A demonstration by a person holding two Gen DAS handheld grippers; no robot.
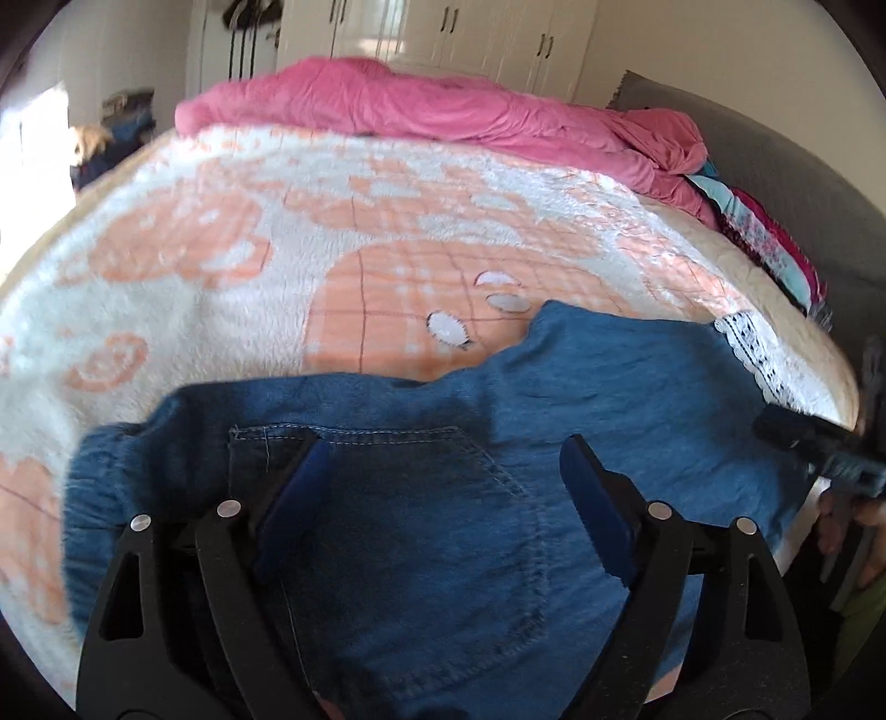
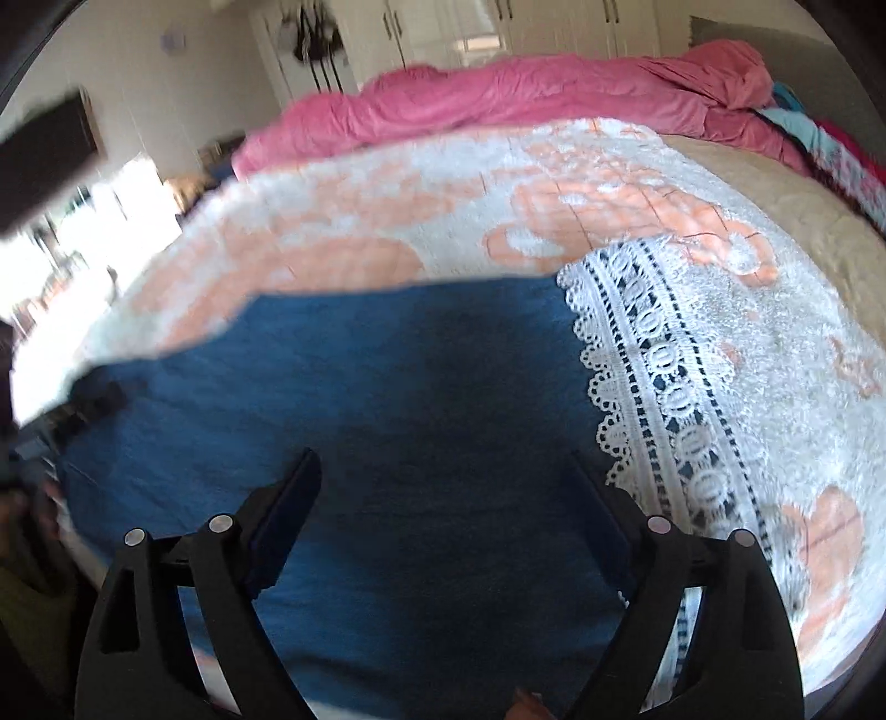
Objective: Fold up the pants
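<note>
No brand, label or readable writing shows on anything in either view.

The pants point(image 1: 554, 387), blue denim, lie spread on the bed at its near edge, on a fluffy white and peach blanket point(image 1: 221, 249). In the left wrist view a stitched back pocket point(image 1: 410, 526) sits directly between and under the fingers of the left tool point(image 1: 443, 471), with the gathered waistband point(image 1: 99, 471) off to its left. The left tool is spread wide, its blue pads apart with only denim beneath them; whether the pads touch the cloth cannot be told. A leg runs away to the right, ending in a white lace hem point(image 1: 742, 343).

In the right wrist view the right tool point(image 2: 446, 471) is likewise spread wide over a plain, dark stretch of the pants point(image 2: 387, 387), pinching nothing. The lace hem point(image 2: 664, 376) lies just beside its right finger, running from the far middle down toward the near right. At the left edge of this view a dark blurred shape lies on the denim; it is too smeared to identify.

Along the far side of the bed lies a bunched pink duvet point(image 1: 443, 105), with folded colourful cloths point(image 1: 775, 243) at the right end. White wardrobe doors point(image 1: 498, 33) stand behind
</note>
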